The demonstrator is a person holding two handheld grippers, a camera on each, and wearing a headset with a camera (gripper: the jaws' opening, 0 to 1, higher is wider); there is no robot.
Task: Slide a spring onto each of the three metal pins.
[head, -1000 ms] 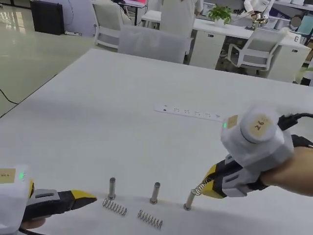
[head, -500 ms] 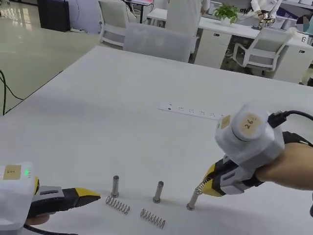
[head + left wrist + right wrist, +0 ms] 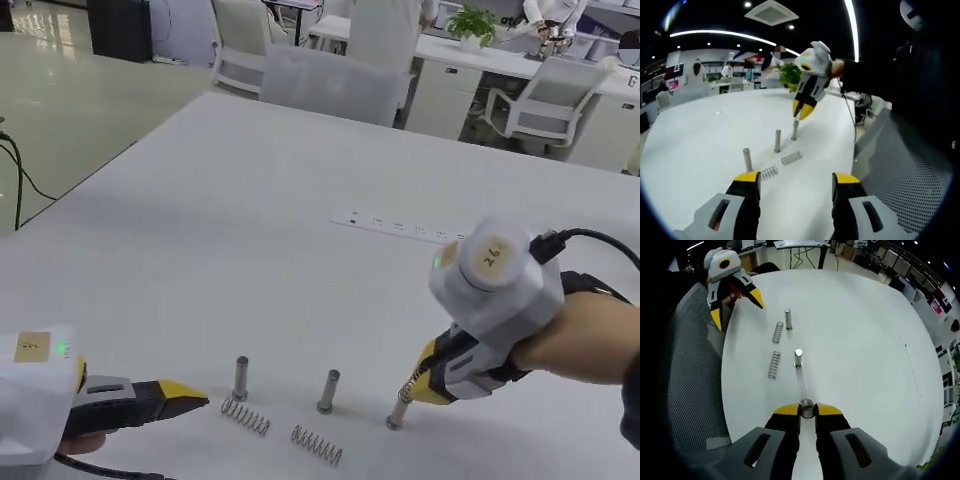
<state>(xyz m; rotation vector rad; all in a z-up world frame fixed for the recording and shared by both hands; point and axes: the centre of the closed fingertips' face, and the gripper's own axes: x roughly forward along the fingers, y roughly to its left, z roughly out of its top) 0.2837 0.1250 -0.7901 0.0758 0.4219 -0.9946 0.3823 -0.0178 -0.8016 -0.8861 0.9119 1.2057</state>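
Observation:
Three metal pins stand upright in a row on the white table: left pin [image 3: 240,378], middle pin [image 3: 328,391], right pin [image 3: 397,410]. My right gripper [image 3: 418,384] is shut on a spring [image 3: 408,385] [image 3: 806,410], held right at the top of the right pin. Two loose springs lie in front of the pins, one [image 3: 245,415] by the left pin and one [image 3: 317,446] by the middle pin. My left gripper [image 3: 196,403] [image 3: 796,178] hovers open and holds nothing, just left of the left pin [image 3: 747,159].
A white power strip [image 3: 397,228] lies farther back on the table. The table's near edge [image 3: 722,390] runs close behind the loose springs. Office chairs [image 3: 325,85] and desks stand beyond the far edge.
The head camera has shifted. My right gripper has dipped slightly with the spring at the right pin's top. The left gripper has barely moved.

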